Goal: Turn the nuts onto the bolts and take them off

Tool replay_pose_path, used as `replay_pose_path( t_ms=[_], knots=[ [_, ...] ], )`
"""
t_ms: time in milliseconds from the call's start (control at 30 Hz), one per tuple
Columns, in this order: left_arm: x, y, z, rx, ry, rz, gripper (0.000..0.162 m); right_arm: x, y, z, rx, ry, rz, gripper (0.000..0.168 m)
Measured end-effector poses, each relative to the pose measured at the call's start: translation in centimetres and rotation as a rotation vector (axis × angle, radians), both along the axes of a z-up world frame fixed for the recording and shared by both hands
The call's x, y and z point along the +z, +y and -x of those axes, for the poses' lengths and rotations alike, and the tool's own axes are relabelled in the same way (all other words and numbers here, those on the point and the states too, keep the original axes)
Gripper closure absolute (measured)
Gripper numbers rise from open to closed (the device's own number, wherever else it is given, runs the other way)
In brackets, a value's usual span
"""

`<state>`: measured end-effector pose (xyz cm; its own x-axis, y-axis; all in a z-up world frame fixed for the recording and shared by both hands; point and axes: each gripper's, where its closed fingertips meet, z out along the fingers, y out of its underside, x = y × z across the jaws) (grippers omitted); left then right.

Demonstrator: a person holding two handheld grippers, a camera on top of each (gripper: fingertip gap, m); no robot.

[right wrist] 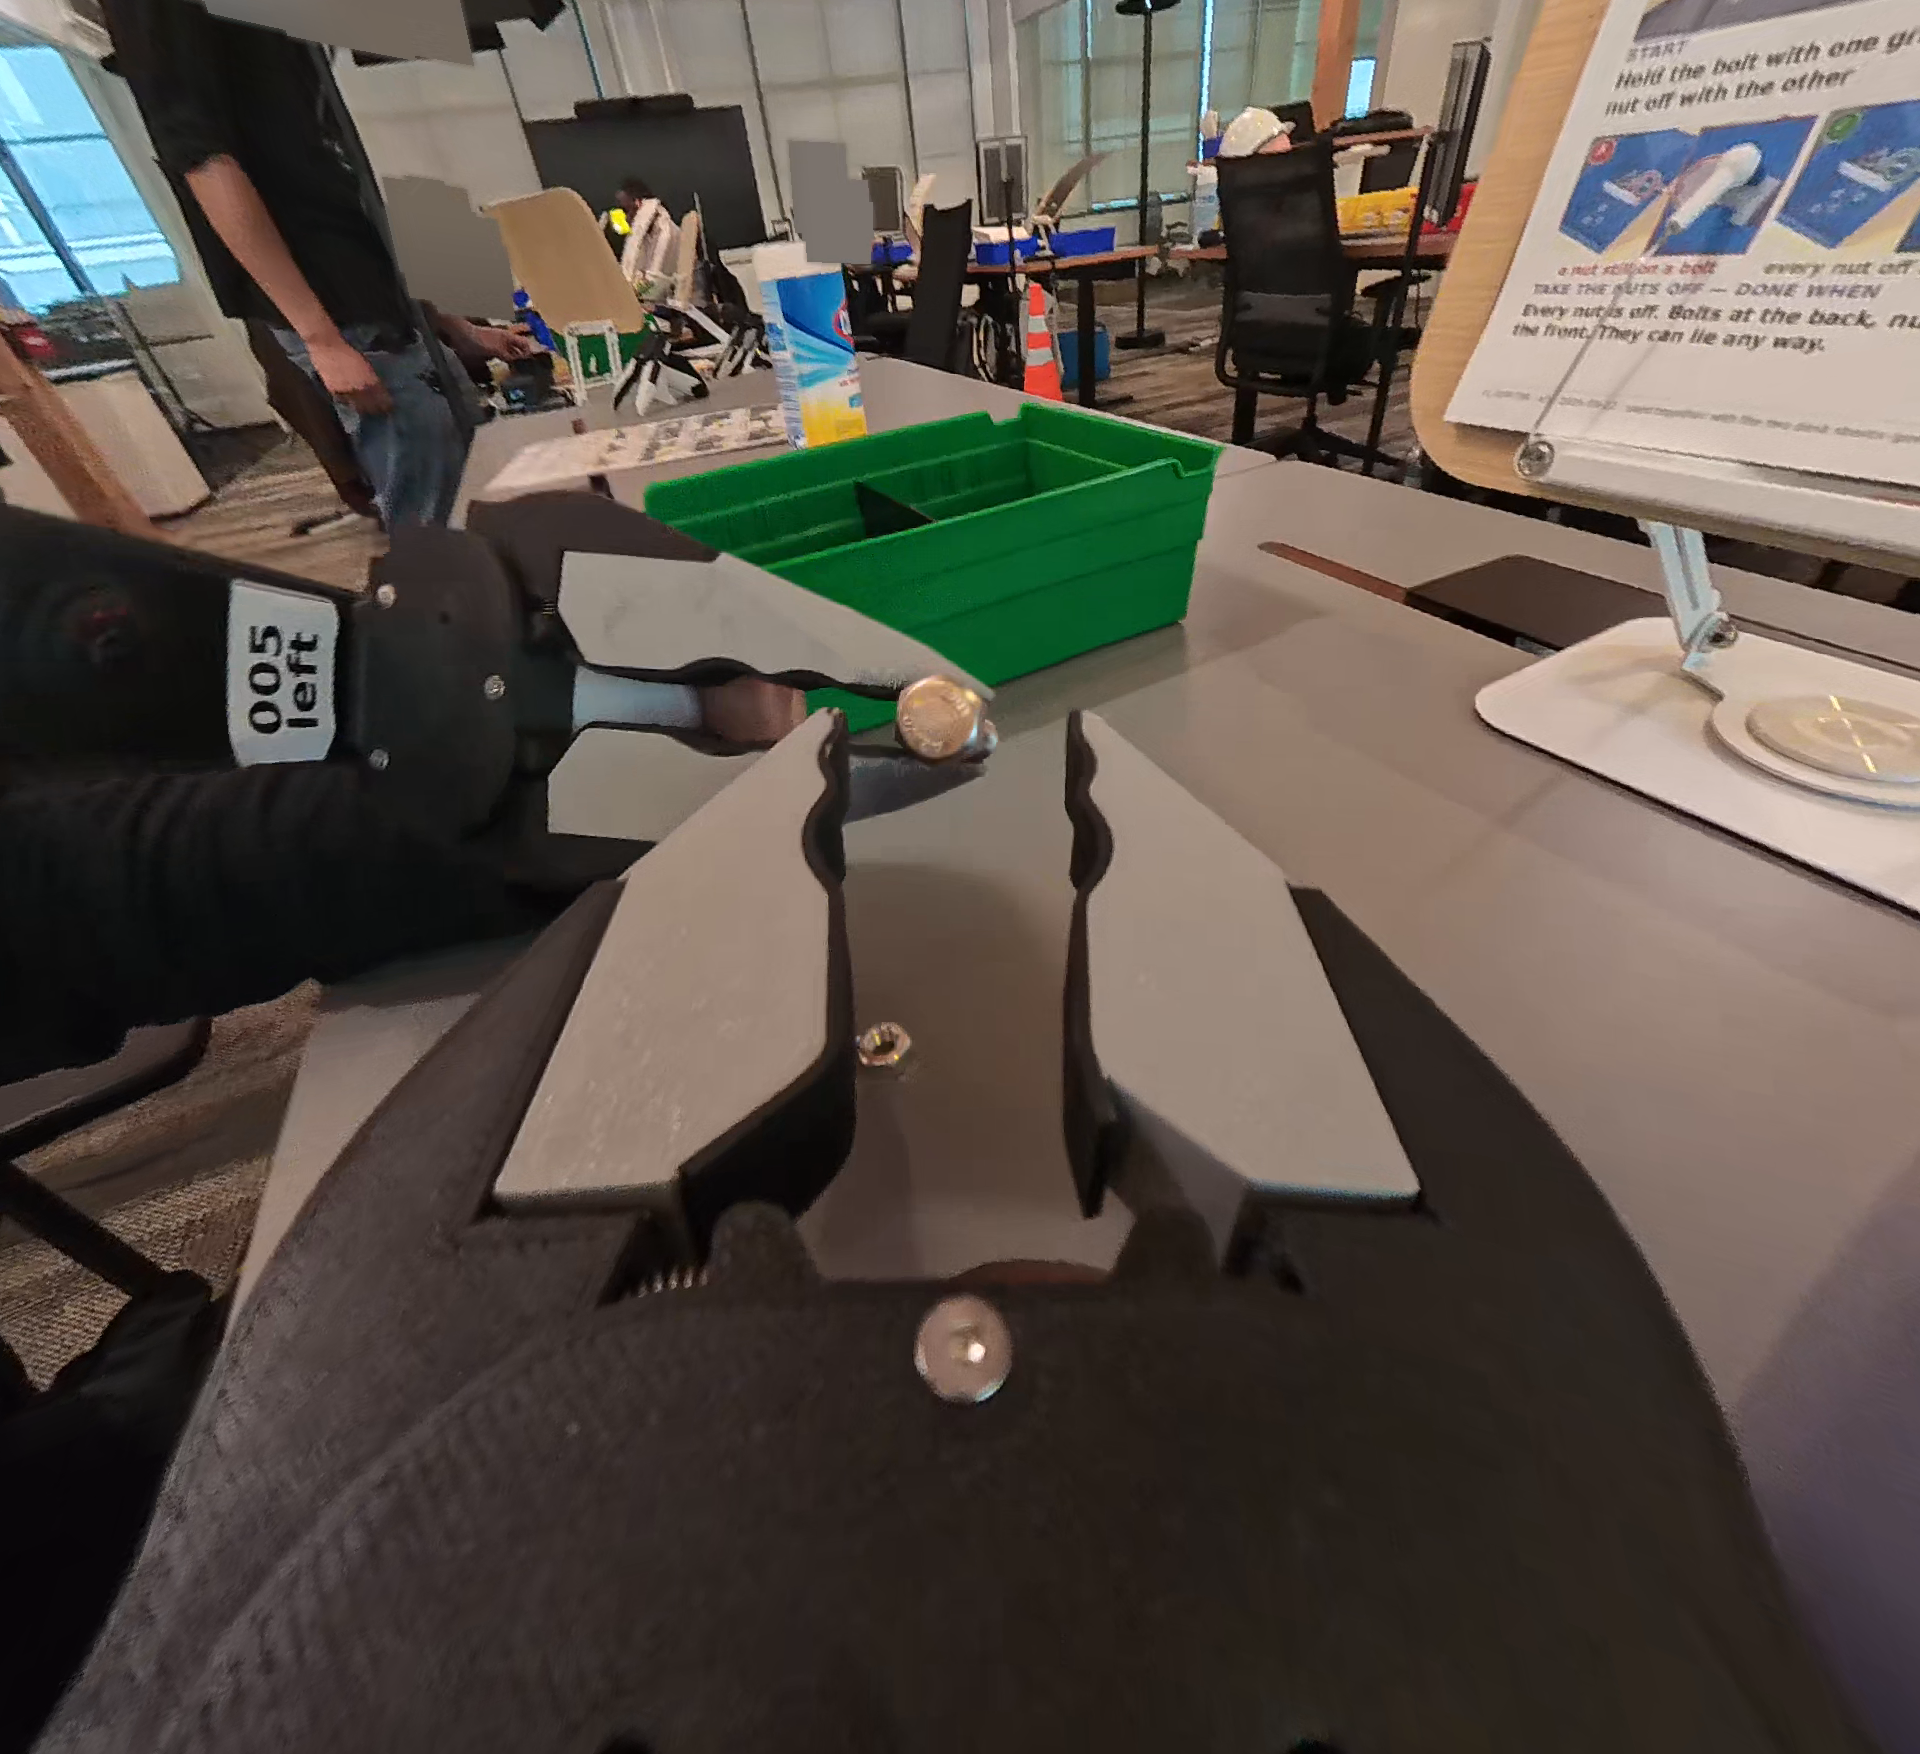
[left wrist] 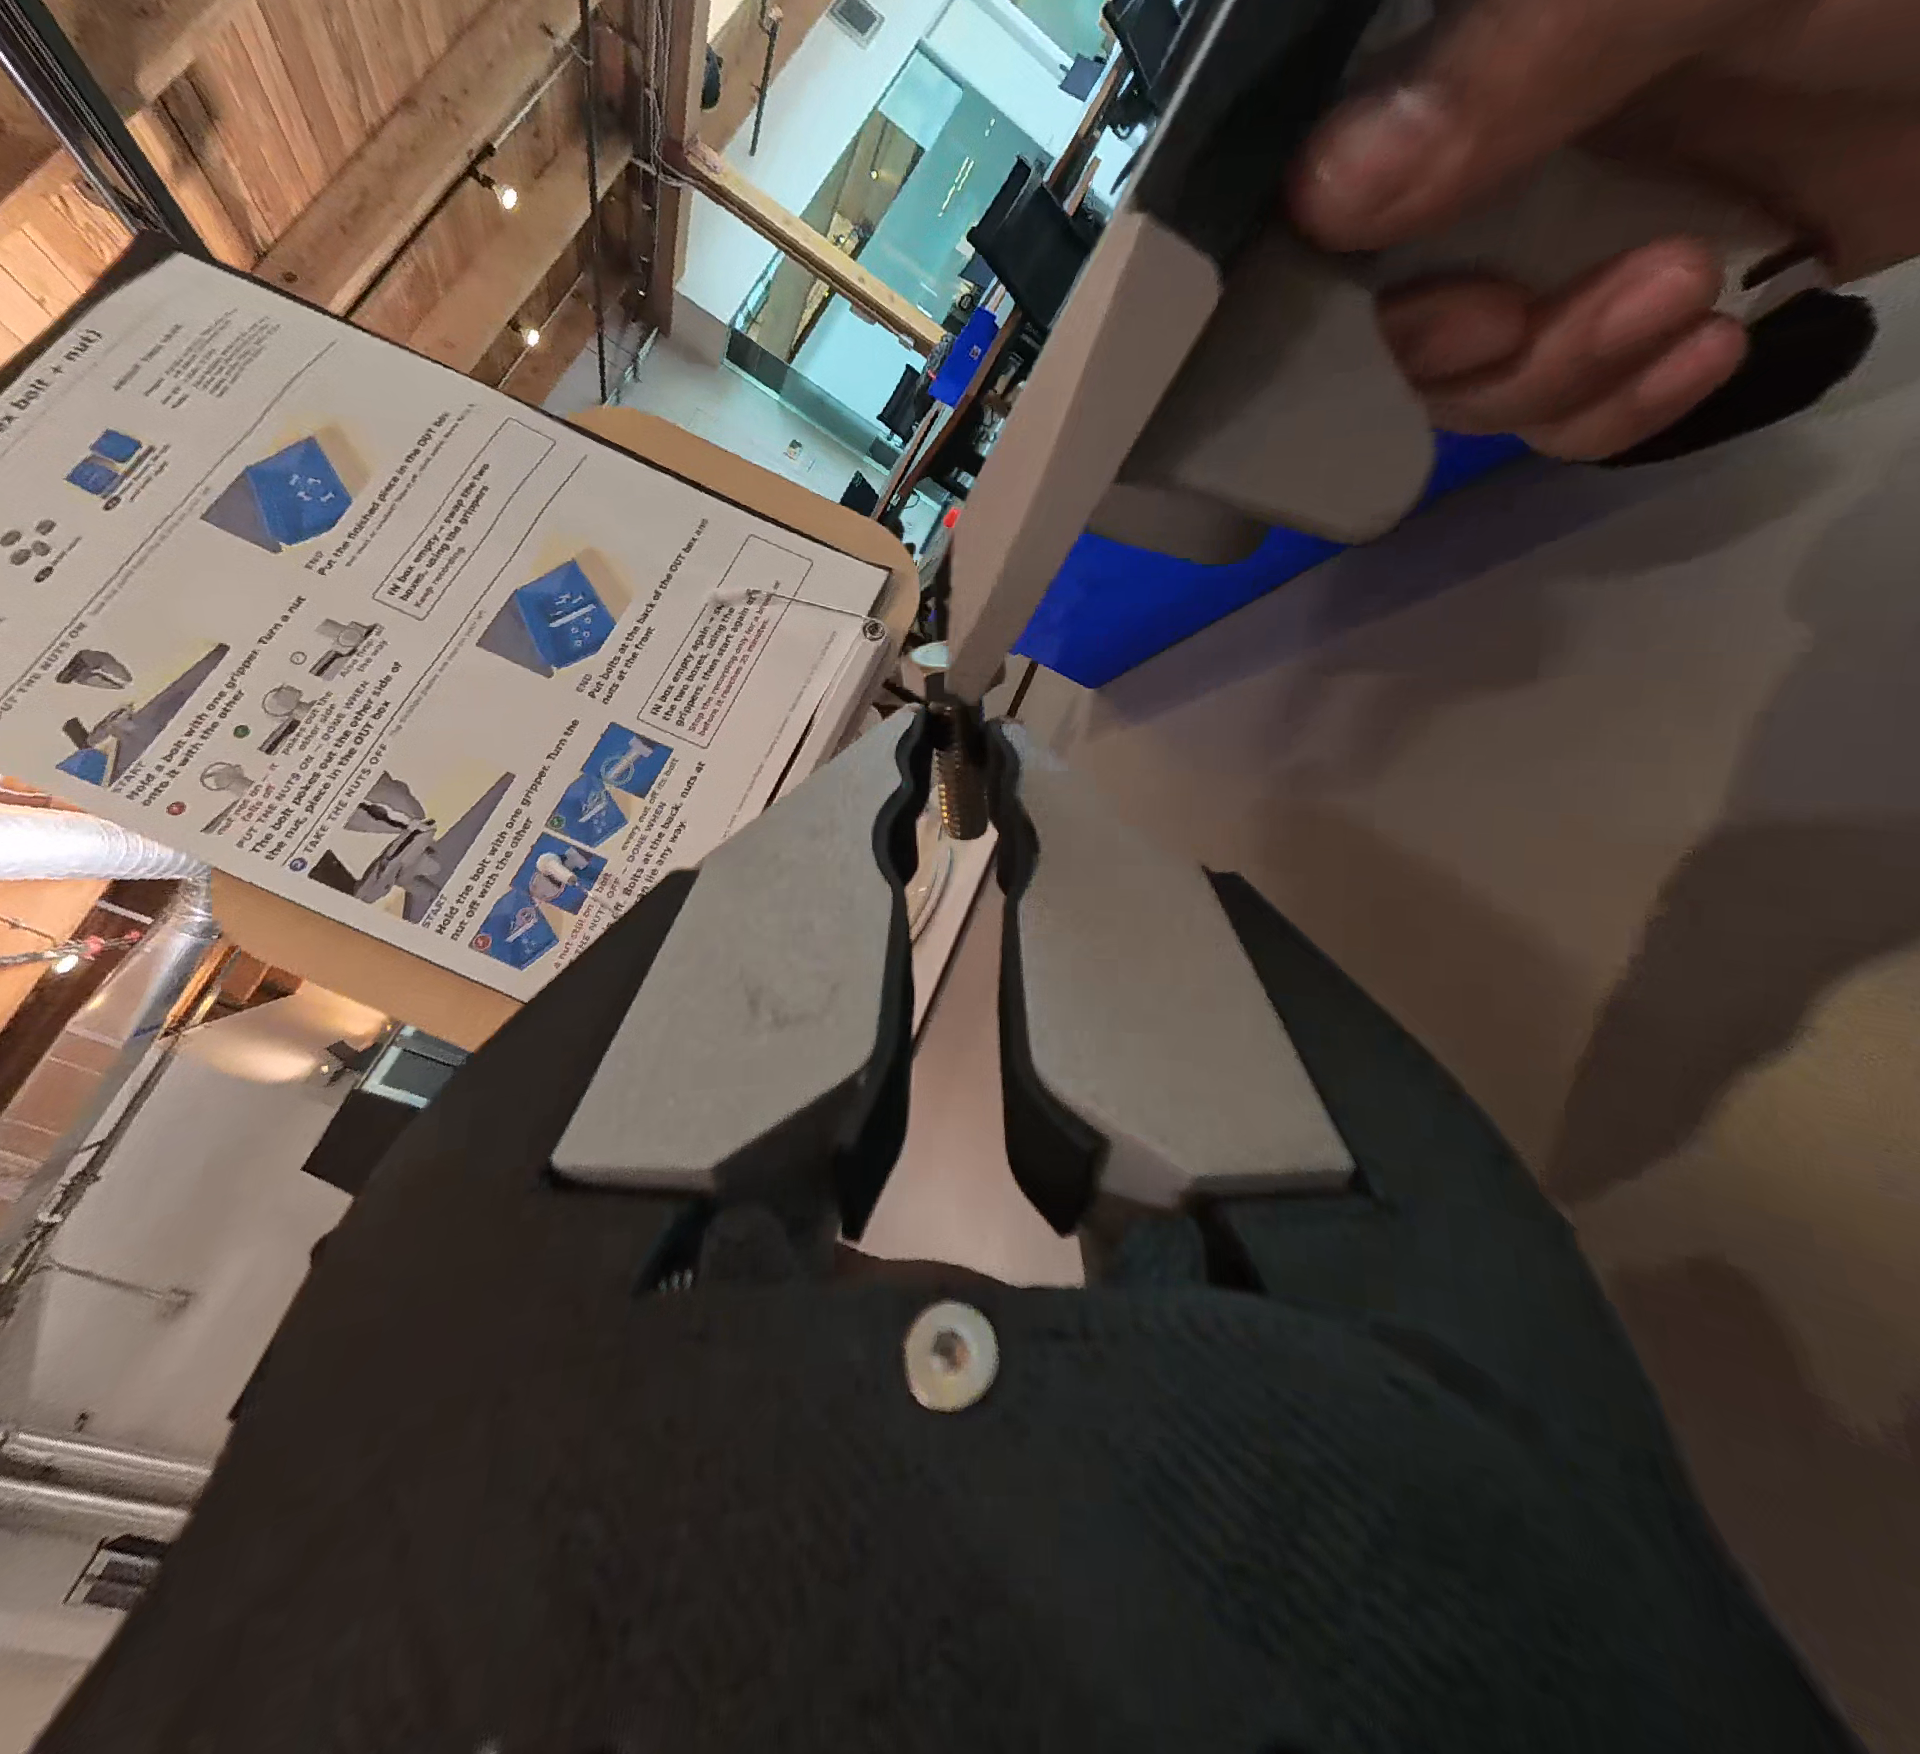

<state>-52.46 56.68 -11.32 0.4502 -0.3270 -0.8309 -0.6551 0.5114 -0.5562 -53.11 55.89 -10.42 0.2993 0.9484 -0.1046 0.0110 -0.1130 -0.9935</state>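
One bolt [left wrist: 958, 774] sits clamped in the left gripper [left wrist: 956, 748].

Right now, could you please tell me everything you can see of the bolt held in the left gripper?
The bolt is silvery metal with a hex head bearing raised marks and a threaded shank. The left gripper is shut on the shank near its tips, holding it above the grey table, clear of the surface. Its head faces the open right gripper. No nut shows on the visible thread; a loose nut lies on the table below.
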Motion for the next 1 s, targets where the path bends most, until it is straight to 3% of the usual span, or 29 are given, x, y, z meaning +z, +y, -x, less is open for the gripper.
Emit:
replay_pose_path(
  t_ms=[100, 200, 433, 667, 867, 1000],
  knots=[
    [-1.0, 0.2, -0.2, 0.011, 0.047, -0.011, 0.154, -1.1, 0.0, 0.7, 0.018, -0.042, 0.012, 0.135],
    [-1.9, 0.6, 0.1, 0.031, 0.057, 0.013, 0.155, -2.4, 0.5, 1.1, -0.025, -0.120, -0.005, 0.154],
    [-2.6, 1.0, 0.3, 0.071, 0.053, 0.047, 0.154, -3.0, 0.9, 1.0, -0.051, -0.156, -0.022, 0.154],
    [-4.6, 2.6, 2.8, 0.131, 0.018, 0.200, 0.149, -2.7, 0.9, 0.6, -0.009, -0.122, 0.022, 0.154],
    [-4.7, 2.0, 2.0, 0.049, -0.046, 0.241, 0.142, -1.9, 0.5, 0.5, 0.053, -0.042, 0.098, 0.154],
    [-3.9, 0.8, 0.9, -0.039, -0.101, 0.256, 0.154, -1.5, -0.6, 0.9, 0.144, 0.024, 0.163, 0.154]
  ],
)
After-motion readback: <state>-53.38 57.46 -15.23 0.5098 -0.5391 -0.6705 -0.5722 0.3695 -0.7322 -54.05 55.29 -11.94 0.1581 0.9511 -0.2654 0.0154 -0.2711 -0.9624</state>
